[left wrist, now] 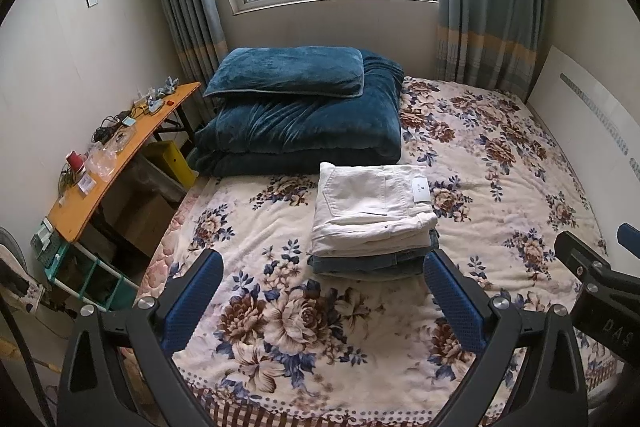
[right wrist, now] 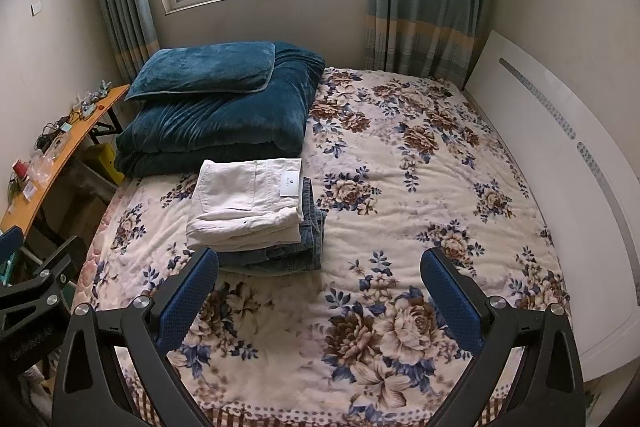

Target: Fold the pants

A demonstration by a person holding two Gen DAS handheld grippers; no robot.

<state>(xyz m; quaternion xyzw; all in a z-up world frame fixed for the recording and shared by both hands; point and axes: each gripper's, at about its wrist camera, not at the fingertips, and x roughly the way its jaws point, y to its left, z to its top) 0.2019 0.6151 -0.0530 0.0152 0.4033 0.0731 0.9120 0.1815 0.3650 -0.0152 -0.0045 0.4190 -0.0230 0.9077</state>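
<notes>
Hovering over bed [left wrist: 500,163]: left gripper [left wrist: 324,271], right gripper [right wrist: 320,269], both spread, empty; white pants [left wrist: 372,207] folded atop jeans [left wrist: 360,263].

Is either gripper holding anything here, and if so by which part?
Nothing is held. The left gripper and right gripper are both open above the bed; the folded white pants lie untouched on folded jeans.

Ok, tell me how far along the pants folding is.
Done: white pants lie folded on top of folded blue jeans on the bed. In hand: nothing; left gripper and right gripper are both open. Left: no unfolded pants visible.
</notes>
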